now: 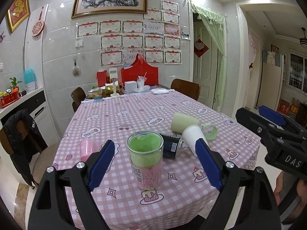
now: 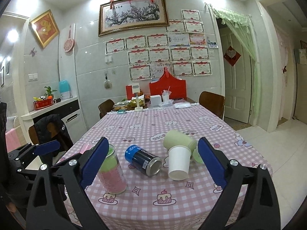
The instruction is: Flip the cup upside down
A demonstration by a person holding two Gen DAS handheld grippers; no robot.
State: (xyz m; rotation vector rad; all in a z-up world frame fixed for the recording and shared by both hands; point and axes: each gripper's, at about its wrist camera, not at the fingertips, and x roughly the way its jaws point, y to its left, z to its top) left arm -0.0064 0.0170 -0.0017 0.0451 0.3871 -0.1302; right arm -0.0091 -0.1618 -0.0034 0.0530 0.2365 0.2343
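White paper cup (image 2: 178, 163) lies tipped between can (image 2: 144, 160) and green cup (image 2: 179, 139).

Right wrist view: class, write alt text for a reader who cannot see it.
An open right gripper hovers over a pink checked tablecloth where a white paper cup, a blue drink can and a pale green cup lie tipped beside an upright clear cup.

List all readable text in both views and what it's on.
"Cool" and "power": on the blue-black can lying on the table.
"DAS": on the right gripper body, cut off by the frame edge.
Jar label, wall certificates, tablecloth cloud prints: too small or blurred to read.
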